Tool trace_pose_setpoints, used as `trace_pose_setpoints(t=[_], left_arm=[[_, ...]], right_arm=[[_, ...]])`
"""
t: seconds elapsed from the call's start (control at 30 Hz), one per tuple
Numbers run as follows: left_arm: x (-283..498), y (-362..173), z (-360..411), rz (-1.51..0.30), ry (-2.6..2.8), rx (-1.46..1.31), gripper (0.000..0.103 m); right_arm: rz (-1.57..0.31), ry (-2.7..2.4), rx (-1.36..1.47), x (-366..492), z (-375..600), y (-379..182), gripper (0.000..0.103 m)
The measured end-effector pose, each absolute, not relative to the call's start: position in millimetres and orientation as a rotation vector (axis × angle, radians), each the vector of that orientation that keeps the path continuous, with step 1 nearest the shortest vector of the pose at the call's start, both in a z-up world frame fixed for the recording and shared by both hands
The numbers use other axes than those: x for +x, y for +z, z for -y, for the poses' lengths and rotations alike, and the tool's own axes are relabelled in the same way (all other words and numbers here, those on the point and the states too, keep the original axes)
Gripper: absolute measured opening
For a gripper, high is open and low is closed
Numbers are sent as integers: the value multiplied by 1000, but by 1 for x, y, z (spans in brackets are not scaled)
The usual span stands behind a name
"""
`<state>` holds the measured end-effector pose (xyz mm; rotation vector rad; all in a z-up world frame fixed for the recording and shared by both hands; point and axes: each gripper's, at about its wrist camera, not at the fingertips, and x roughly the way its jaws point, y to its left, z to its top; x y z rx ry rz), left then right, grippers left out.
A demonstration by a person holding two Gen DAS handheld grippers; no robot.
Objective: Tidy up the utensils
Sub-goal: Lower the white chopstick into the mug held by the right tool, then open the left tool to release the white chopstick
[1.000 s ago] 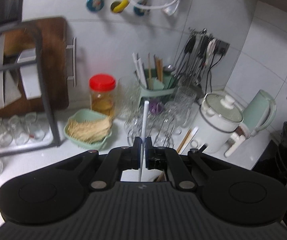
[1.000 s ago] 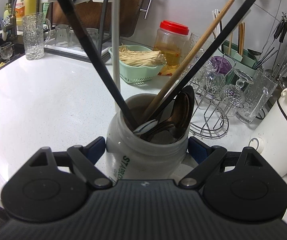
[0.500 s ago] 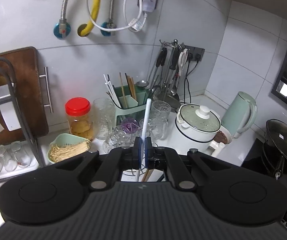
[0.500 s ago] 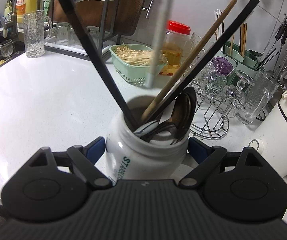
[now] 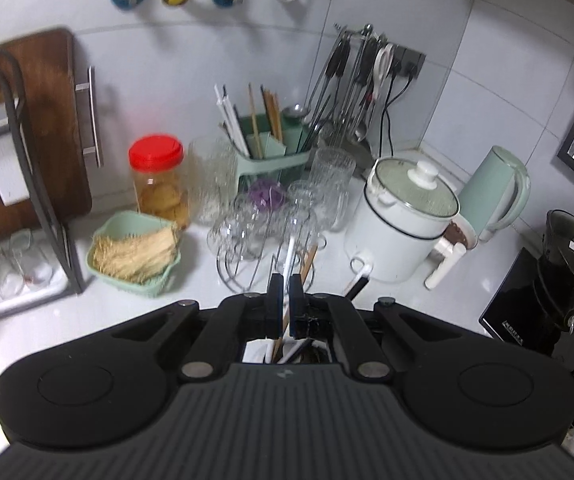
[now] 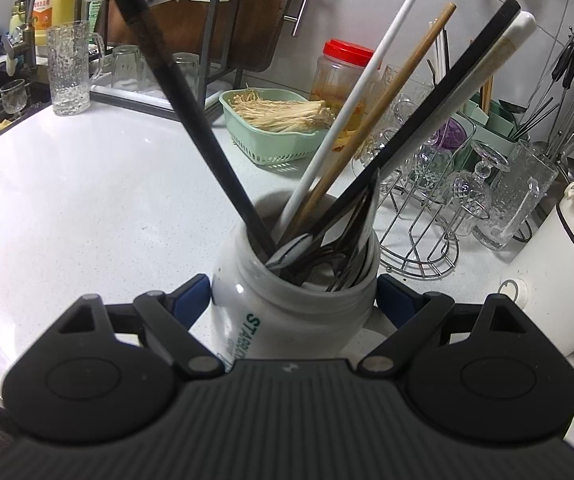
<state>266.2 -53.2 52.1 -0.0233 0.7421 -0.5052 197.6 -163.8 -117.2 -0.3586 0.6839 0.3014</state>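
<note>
Gripping a white ceramic jar (image 6: pixel 287 300) from both sides, the right tongs (image 6: pixel 293 294) press their blue pads (image 6: pixel 191 296) against its body at the bottom centre of the right wrist view. The jar stands on the white desk (image 6: pixel 87 208) and holds several spoons (image 6: pixel 327 252), two black chopsticks (image 6: pixel 191 112), a wooden chopstick (image 6: pixel 379 116) and a white chopstick (image 6: pixel 351 104). That white chopstick now rests inside the jar, leaning toward 1 o'clock; half a second ago it hung blurred above the mouth, outside the jar.

In the left wrist view, the left tongs (image 5: pixel 286 304) sit close together with a narrow gap, and the white chopstick (image 5: pixel 289 256) runs through that gap. Whether the pads actually pinch it cannot be told. Compared with the earlier frame, the left tongs have dropped lower and point down at the desk, with the jar's contents showing just beneath them.

Behind, toward 12 o'clock, stand a green utensil caddy (image 5: pixel 275 156) and a wire rack of glasses (image 5: pixel 263 232). A red-lidded jar (image 5: pixel 159 176) and a green basket of enoki mushrooms (image 5: pixel 135 256) sit toward 10 o'clock, a white cooker (image 5: pixel 403 224) toward 2 o'clock.
</note>
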Motion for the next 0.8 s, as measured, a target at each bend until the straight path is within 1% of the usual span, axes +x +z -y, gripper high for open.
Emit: trace_pose_setpoints(t=[0.2,0.23,0.27,0.33,0.43,0.5,0.67,0.8], left_arm=[[267,44,37,-764,-462,-45,4],[266,43,34,-766,-458,-49,4],[266,42,30,-769,-450,-54,4],[264,39,22,-781,-437,-67,5],[257,37,8,-785,-421,-86,11],[250,34,0,-780,-408,-84,20],[236,29,-22,-783,-360,-98,28],[222,31,-38,-774,-319,-113,43]], right_arm=[[-691,309,-340,200,166,-115,91],[-683,311,-321,200,168,-114,94],[-678,318,-307,201,169,-112,103],[-676,327,-301,202,169,-109,103],[-685,329,-299,203,165,-103,103],[-686,313,-258,200,165,-99,103],[-687,298,-165,186,167,-87,103],[-668,278,-103,173,172,-64,103]])
